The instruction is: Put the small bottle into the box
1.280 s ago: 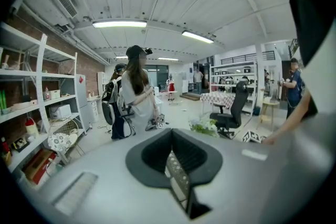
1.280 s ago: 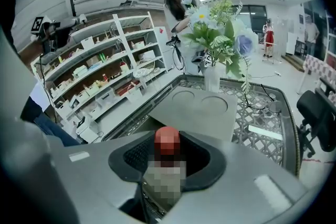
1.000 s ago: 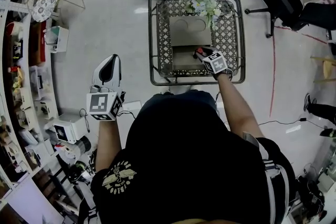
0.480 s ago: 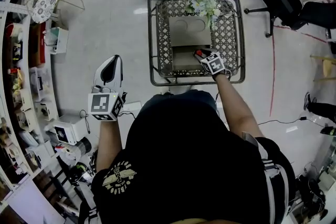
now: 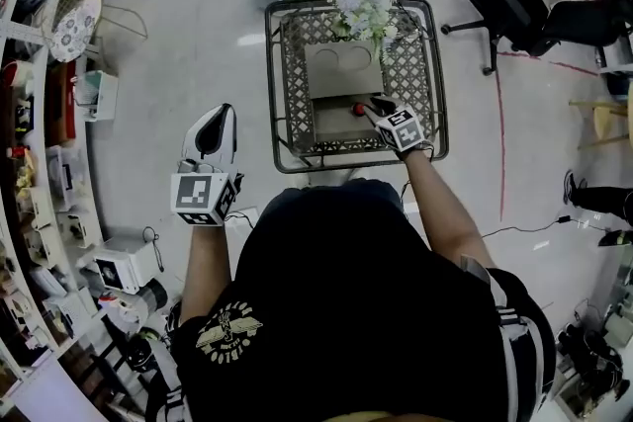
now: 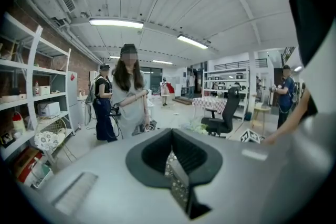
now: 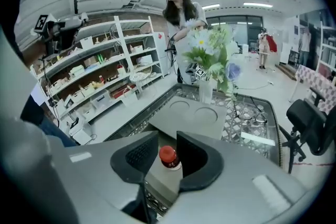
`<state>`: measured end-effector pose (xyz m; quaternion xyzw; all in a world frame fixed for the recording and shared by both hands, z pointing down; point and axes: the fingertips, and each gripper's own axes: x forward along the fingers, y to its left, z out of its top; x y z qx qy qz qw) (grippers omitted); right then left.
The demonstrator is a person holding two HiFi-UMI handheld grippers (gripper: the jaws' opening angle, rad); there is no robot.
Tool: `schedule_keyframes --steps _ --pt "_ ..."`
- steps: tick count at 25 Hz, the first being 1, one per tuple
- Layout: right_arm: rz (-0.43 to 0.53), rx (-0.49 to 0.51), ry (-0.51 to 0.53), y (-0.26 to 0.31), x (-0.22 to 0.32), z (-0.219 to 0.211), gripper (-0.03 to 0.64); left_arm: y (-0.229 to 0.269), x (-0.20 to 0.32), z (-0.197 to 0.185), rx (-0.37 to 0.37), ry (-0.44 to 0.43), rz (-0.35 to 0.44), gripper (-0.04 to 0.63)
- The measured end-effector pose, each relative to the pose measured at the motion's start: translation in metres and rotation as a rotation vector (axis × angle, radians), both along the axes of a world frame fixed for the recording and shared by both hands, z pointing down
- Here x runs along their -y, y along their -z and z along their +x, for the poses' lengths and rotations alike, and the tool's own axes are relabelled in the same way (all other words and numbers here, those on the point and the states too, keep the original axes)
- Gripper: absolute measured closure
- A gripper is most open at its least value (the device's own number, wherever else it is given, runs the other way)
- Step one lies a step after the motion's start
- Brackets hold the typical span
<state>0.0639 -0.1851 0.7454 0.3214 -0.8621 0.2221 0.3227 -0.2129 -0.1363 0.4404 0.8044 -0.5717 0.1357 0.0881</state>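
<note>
as right gripper (image 5: 374, 107) jaws close round small bottle (image 7: 167, 156) | seemingly untouched

Left tool (image 5: 217, 114) hangs out wide at the person's side, tips pointing forward. Its jaws are drawn together with nothing between them. The left marker cube (image 5: 202, 196) sits just behind those jaws, and the bare left forearm (image 5: 203, 262) bends back from it to the torso. Over to the right tool (image 5: 375, 106): it's reached well forward, with the right marker cube (image 5: 403, 128) right behind its jaws and the right forearm (image 5: 445, 212) stretched almost straight behind that. Its jaws are closing now. The small bottle (image 7: 168, 161) stands upright in the gap between them, with no pad seen pressing on it.
</note>
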Motion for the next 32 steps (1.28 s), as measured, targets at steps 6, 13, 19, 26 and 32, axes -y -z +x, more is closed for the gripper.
schedule_keyframes --steps 6,13,19,26,32 --pt "0.124 0.044 -0.018 0.058 -0.006 0.010 0.607 0.004 0.004 0.022 -0.040 -0.037 0.018 0.595" --pt "0.213 0.100 -0.019 0.116 -0.023 0.017 0.609 0.009 0.008 0.033 -0.102 -0.035 0.050 0.595" --pt "0.298 0.165 -0.047 0.184 -0.030 0.036 0.609 0.014 0.008 0.044 -0.123 -0.046 0.064 0.595" --pt "0.398 0.235 -0.073 0.255 -0.037 0.053 0.609 0.020 0.004 0.048 -0.145 -0.038 0.077 0.595" --pt "0.459 0.292 -0.102 0.300 -0.043 0.068 0.609 0.029 0.003 0.054 -0.164 -0.043 0.095 0.595"
